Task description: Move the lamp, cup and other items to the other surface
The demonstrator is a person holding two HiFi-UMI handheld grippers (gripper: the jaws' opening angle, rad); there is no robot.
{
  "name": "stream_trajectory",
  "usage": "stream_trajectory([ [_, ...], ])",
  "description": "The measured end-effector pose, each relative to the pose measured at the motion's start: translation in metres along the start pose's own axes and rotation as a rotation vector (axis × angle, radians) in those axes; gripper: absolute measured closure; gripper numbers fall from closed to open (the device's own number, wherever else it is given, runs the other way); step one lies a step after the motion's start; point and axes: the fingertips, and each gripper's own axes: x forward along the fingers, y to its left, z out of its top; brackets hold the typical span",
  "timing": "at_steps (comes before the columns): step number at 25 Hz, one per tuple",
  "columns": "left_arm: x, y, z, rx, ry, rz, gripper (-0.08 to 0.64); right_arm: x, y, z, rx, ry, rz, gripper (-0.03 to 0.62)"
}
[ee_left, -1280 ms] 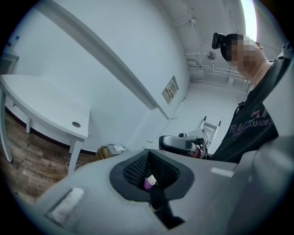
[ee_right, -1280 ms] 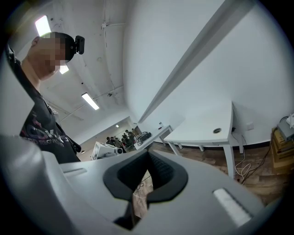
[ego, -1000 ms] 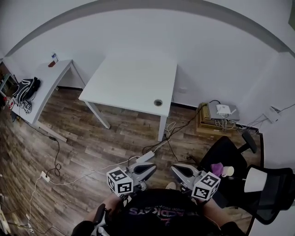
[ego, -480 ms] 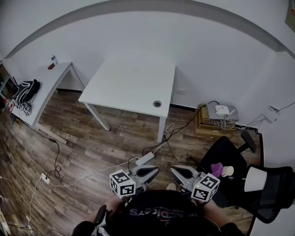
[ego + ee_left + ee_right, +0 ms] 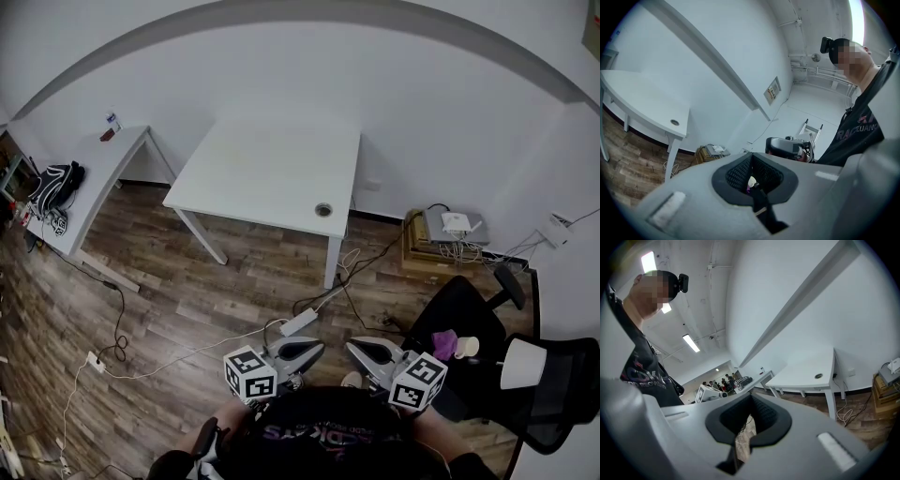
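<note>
- The left claw is held low in front of the person's dark printed shirt. Its jaws are closed tip to tip with nothing between them.
- The right claw is just beside it and apart from it. It is also fully closed and empty, and its tips point towards the left claw's tips.
- Each claw carries a cube with black-and-white square markers at its rear, and both hang over the brown wood-plank floor.
- The white drum lampshade of the lamp is at the right, on or against a black office chair. I cannot tell which.
- A small pale cup stands on the chair seat, just left of the lampshade.
- A crumpled purple object lies on the seat touching the cup's left side.
- All three are near the right claw, and neither claw touches them.
- A white square tabletop with a round cable hole stands bare ahead against the wall, well apart from the chair.
- A long white tabletop at the left carries a black bag.
- A white power strip lies on the floor between the claws and the square tabletop.
- A cardboard box by the wall holds a white router.
</note>
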Motion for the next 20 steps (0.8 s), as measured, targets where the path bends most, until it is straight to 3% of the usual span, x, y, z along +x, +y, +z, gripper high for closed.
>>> stream_trajectory([
  [20, 0.014, -0.007, 0.001, 0.013, 0.023, -0.039, 0.561, -0.004, -0.001, -0.001, 0.002, -0.022, -0.016, 0.589],
])
